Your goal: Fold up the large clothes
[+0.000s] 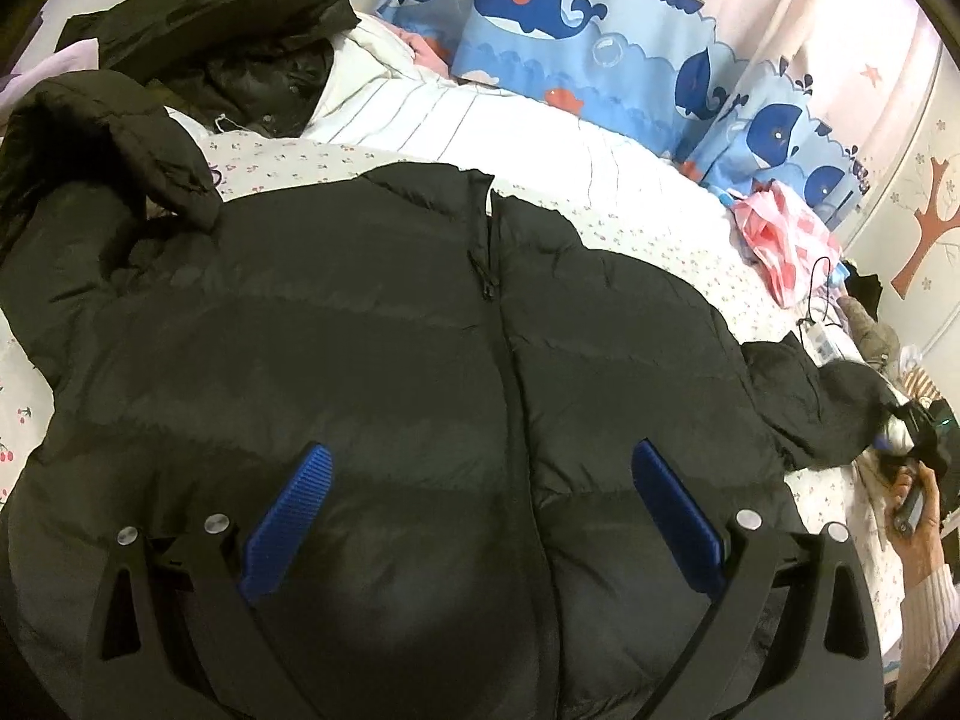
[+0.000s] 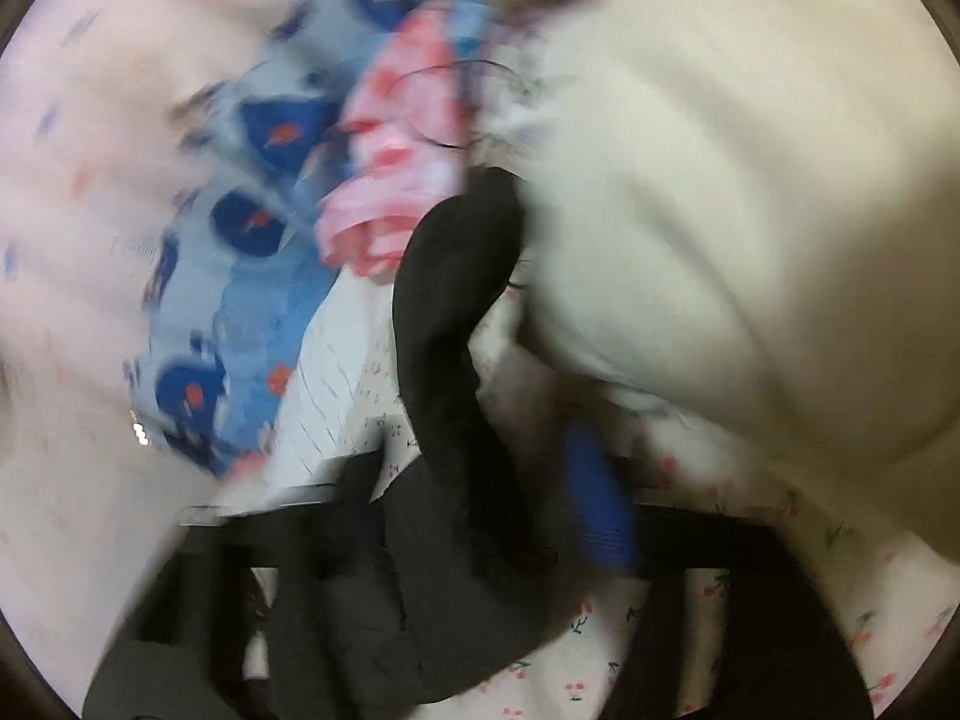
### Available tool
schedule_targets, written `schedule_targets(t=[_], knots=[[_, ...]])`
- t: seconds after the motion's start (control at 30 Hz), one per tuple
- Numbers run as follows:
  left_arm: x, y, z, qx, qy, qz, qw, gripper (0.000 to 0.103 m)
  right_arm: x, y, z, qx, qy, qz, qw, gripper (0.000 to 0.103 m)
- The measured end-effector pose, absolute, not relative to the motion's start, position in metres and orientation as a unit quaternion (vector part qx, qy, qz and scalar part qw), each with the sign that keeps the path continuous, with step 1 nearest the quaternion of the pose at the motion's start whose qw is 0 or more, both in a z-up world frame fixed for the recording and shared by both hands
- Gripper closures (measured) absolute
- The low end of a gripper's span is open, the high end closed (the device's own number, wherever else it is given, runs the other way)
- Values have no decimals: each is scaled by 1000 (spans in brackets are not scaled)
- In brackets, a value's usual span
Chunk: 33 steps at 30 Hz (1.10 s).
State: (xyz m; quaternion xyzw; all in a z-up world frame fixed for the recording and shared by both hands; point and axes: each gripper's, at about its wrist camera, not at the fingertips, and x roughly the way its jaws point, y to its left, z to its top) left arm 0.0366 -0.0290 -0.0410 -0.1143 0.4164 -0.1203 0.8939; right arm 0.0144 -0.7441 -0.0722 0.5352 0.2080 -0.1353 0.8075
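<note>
Left wrist view
Jacket: the black puffer jacket [image 1: 420, 360] lies spread front-up on the floral bed sheet [image 1: 648, 222], zipper [image 1: 495, 276] closed down the middle, hood bunched at upper left.
Left gripper: the left gripper [image 1: 474, 516] hovers over the jacket's lower body, blue pads wide apart, nothing clasped.
Far side: a person's hand [image 1: 915, 504] carries the other tool beside the jacket's right sleeve [image 1: 804, 396].

Right wrist view
Right gripper: the right gripper [image 2: 480, 516] is heavily blurred; black fabric runs between its fingers, but whether the pads press on it cannot be told.
Sleeve: likely the same sleeve, draped over the sheet.

Doing it well
Advice: pinch the sleeve near its cuff, carry it across the chest, keep the body flat under the left tool, and press out trapped air before folding.
</note>
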Motion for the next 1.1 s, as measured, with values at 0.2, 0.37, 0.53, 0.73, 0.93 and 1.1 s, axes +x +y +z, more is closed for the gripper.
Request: schedule_targets(t=[0.2,0.37,0.53,0.73,0.93,1.1], knots=[[40,-30,-46,-117,423,-120,891,7,28,-758,-70,523,199,-141,816,31],[41,-29,-47,-119,424,-118,890,7,34,-755,-52,462,249,-180,832,81],[41,-24,-43,-127,421,-115,891,7,15,-730,-28,445,208,-141,859,101],[44,-10,-43,-107,435,-70,892,7,20,-705,11,465,165,-132,860,101],[46,21,-37,-131,438,-44,888,7,46,-626,90,414,124,-52,900,101],[39,53,-22,-157,421,-27,893,7,83,-519,148,354,123,38,926,101]])
